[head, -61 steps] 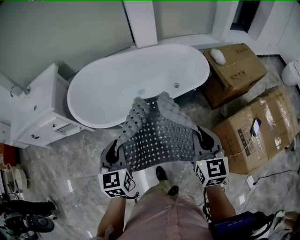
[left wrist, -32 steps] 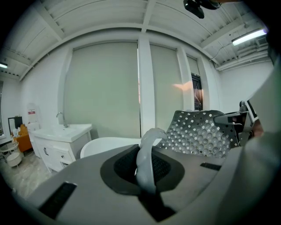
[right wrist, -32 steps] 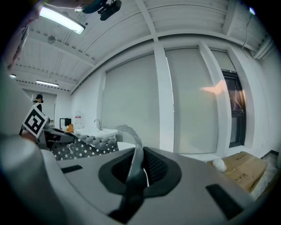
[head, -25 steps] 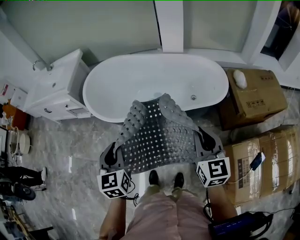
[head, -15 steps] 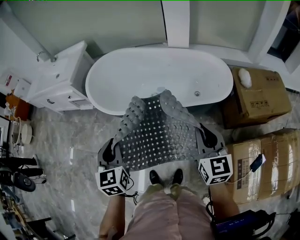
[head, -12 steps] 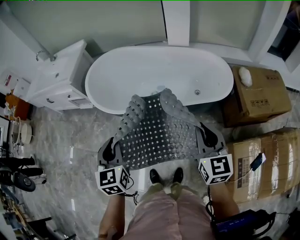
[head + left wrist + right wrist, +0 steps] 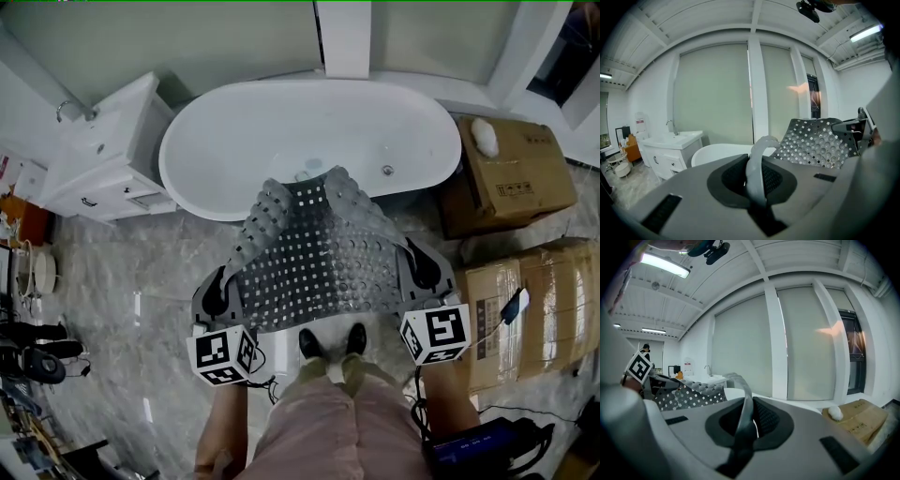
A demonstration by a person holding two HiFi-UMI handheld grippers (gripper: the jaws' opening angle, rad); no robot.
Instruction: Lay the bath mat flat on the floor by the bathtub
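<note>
A grey perforated bath mat (image 7: 319, 253) hangs stretched between my two grippers, above the floor in front of the white bathtub (image 7: 309, 141). My left gripper (image 7: 217, 289) is shut on the mat's left edge (image 7: 757, 173). My right gripper (image 7: 420, 270) is shut on its right edge (image 7: 745, 418). The mat's far end curls up and overlaps the tub's near rim in the head view. The mat (image 7: 818, 145) shows at right in the left gripper view, and the mat (image 7: 684, 394) at left in the right gripper view.
A white vanity with a tap (image 7: 94, 159) stands left of the tub. Cardboard boxes (image 7: 511, 187) sit at right, one with a white object on top. The person's shoes (image 7: 328, 342) are on the grey marble floor (image 7: 141, 281) under the mat. Clutter lies at far left.
The view has shifted slightly; the mat is held the same way in both grippers, with its far end reaching a little further over the tub's rim. The person's feet stand together under it.
</note>
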